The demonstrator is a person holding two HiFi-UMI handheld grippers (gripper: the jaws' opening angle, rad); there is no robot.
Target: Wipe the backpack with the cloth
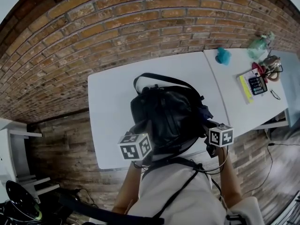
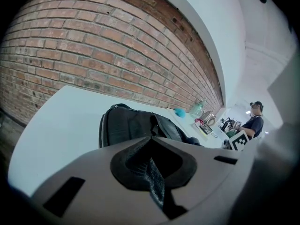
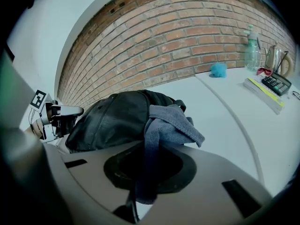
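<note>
A black backpack [image 1: 166, 111] lies on the white table [image 1: 108, 102], its carry loop toward the brick wall. My right gripper [image 3: 140, 191] is shut on a grey-blue cloth [image 3: 171, 123], which hangs from the jaws and drapes against the backpack [image 3: 112, 118] at its right side. In the head view the right gripper [image 1: 219, 136] sits at the bag's near right corner and the left gripper [image 1: 135, 146] at its near left corner. The left gripper [image 2: 152, 172] is shut with nothing in it, just short of the backpack [image 2: 136, 128].
A second white table [image 1: 234, 107] adjoins on the right, carrying a teal object [image 1: 223, 56], a green bottle [image 1: 258, 46], a kettle [image 1: 271, 64] and a calculator [image 1: 257, 85]. The brick wall [image 1: 117, 27] runs behind. A white shelf unit [image 1: 14, 149] stands at the left. A seated person [image 2: 255, 121] is far off.
</note>
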